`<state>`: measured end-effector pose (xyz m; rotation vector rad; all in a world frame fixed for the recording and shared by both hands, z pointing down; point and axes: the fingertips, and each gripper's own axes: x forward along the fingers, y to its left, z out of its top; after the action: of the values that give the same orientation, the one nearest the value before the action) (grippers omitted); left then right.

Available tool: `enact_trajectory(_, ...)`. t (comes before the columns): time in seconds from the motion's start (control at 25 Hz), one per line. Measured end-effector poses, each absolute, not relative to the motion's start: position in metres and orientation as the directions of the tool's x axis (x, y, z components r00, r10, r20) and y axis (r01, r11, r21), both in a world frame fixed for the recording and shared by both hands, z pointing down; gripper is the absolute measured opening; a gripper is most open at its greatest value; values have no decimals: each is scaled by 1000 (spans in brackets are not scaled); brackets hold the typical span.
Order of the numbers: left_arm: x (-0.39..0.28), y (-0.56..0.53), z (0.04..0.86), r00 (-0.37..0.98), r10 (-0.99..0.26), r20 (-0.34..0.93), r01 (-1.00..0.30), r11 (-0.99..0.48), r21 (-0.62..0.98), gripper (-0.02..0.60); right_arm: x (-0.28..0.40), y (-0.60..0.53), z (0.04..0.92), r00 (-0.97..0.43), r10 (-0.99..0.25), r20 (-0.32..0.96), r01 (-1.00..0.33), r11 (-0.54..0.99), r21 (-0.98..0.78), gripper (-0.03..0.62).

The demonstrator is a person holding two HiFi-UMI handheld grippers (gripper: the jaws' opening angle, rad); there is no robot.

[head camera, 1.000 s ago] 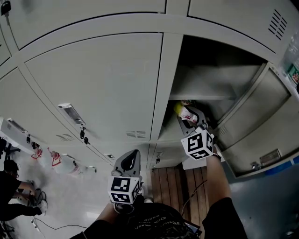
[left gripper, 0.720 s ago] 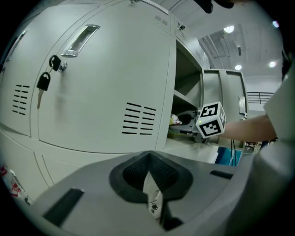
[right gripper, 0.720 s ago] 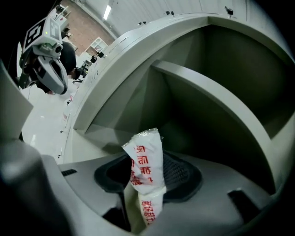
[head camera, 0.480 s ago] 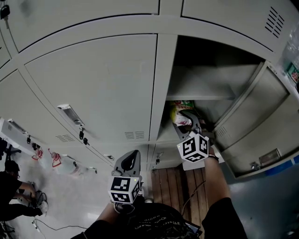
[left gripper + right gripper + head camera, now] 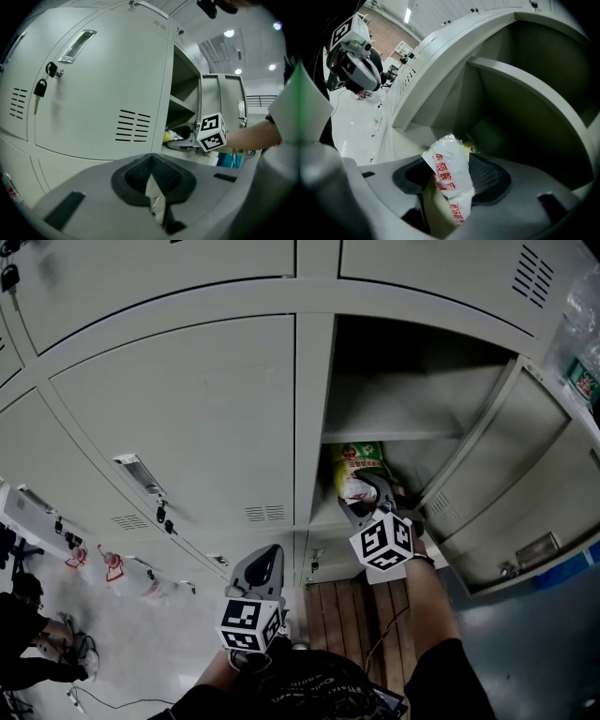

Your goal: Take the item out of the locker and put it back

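Observation:
The item is a yellow and white snack bag (image 5: pixel 356 470) with red print, standing on the floor of the open locker compartment (image 5: pixel 403 409), under its shelf (image 5: pixel 394 435). My right gripper (image 5: pixel 367 495) reaches into that compartment. Its jaws are opening, and the bag (image 5: pixel 449 173) stands between them with a gap showing at the right-hand pad (image 5: pixel 487 176). My left gripper (image 5: pixel 265 563) hangs low in front of the closed lockers, jaws together with nothing in them. In the left gripper view, the left gripper (image 5: pixel 152 180) points at the lockers, and the bag (image 5: pixel 168 136) shows small beside the right gripper's marker cube (image 5: pixel 211 131).
The locker's door (image 5: pixel 511 493) stands swung out to the right. Closed grey locker doors fill the left, one with a handle (image 5: pixel 141 470) and a hanging key (image 5: pixel 41 89). A wooden slatted strip (image 5: pixel 347 615) lies below. A person (image 5: pixel 23 652) crouches at lower left.
The right gripper's jaws have spread apart around the bag, and the gripper has drawn back slightly. The bag now stands more exposed on the locker floor. The left gripper has stayed put.

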<state>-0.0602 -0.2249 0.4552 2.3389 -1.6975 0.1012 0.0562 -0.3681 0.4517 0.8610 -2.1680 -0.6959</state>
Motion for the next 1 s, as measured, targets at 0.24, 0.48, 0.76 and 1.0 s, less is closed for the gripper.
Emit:
enact_trajectory(0.24,-58,-222,455,323,-926,197,-942,-294,161,4,48,-359,458,-571,-683,455,-372,710,598,274)
enact_trajectory(0.48,-59,-217,454,322,-926,197,-943,-296,152,5,48,-354,448,-587,-695,415,-441,705,556,283)
enact_trajectory(0.76,-56,-214,449,332,-926,181,-940,-310,141,5,56,-342,422,-594,-732,333,-544,671,504,282)
enact_trajectory(1.0,-56,-210,444,335,-928,165,-939,-314,141,4,66,-322,402,-616,-751,240,-657,657,370,282)
